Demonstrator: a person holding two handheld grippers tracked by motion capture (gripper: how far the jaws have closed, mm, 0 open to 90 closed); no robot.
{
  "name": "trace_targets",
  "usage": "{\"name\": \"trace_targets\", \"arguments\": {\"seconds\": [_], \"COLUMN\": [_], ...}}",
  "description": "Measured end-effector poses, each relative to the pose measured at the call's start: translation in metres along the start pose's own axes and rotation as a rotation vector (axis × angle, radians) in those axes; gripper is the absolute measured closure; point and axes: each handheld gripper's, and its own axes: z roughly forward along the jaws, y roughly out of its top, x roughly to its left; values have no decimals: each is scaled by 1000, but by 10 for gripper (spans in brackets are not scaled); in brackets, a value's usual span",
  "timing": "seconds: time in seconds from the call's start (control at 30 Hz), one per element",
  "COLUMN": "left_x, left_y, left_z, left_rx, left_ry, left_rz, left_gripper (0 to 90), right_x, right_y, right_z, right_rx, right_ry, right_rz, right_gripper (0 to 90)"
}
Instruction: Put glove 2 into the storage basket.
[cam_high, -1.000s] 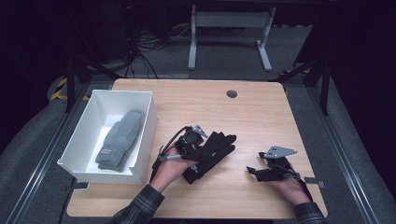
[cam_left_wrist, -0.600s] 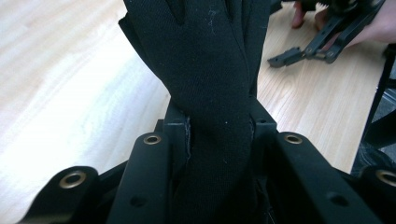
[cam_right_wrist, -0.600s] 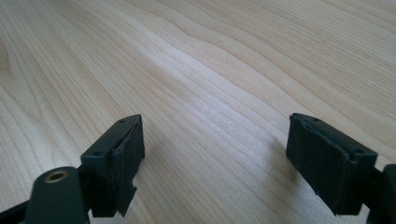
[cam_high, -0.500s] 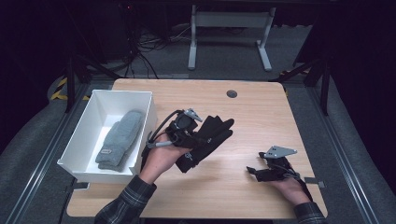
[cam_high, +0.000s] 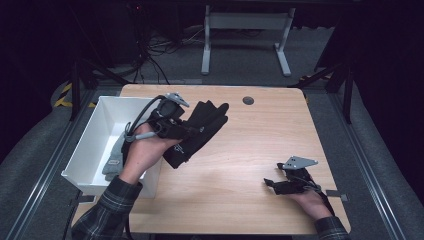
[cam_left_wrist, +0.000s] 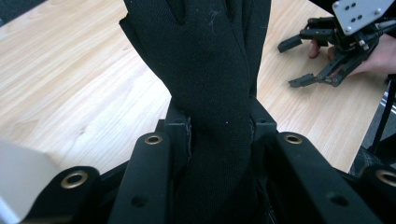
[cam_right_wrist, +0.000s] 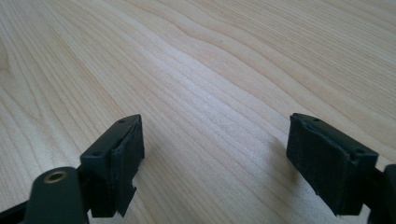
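My left gripper (cam_high: 187, 131) is lifted above the table's left part, just right of the white bin (cam_high: 95, 145), and is shut on a black glove (cam_high: 197, 132). In the left gripper view the black glove (cam_left_wrist: 210, 79) is pinched between the two jaws and stands up out of them. A grey glove (cam_high: 114, 159) lies in the bin, partly hidden by my left hand. My right gripper (cam_high: 271, 183) rests on the table at the front right, open, with bare wood between its pads (cam_right_wrist: 123, 149). The right gripper (cam_left_wrist: 299, 63) also appears far off in the left gripper view.
The wooden table (cam_high: 250, 145) has a round cable hole (cam_high: 247, 100) near its far edge. The bin stands on the table's left side. Dark floor, cables and a metal stand leg (cam_high: 205, 45) lie beyond the far edge.
My left hand has lifted the black glove off the table and carried it left and away, toward the bin. The right gripper has stayed put.
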Motion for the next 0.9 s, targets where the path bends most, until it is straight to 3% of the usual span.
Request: {"name": "trace_targets", "arguments": {"seconds": [0.23,0.27,0.43,0.53,0.9], "left_x": [19,28,41,54,92], "left_y": [-13,-22,-35,-50,-92], "left_z": [-26,-36,-49,-61,-68], "left_rx": [-25,-30,-38,-49,-44], "left_ry": [43,65,94,120,184], "left_rz": [-48,-76,-113,-161,-304], "left_gripper": [699,699,699,699,699], "right_x": [0,0,0,0,0], "right_y": [0,0,0,0,0], "right_z": [0,0,0,0,0], "right_rx": [0,0,0,0,1], "right_ry": [0,0,0,-1,-4], "right_rz": [1,1,1,2,1], "right_gripper": [197,197,196,195,194]}}
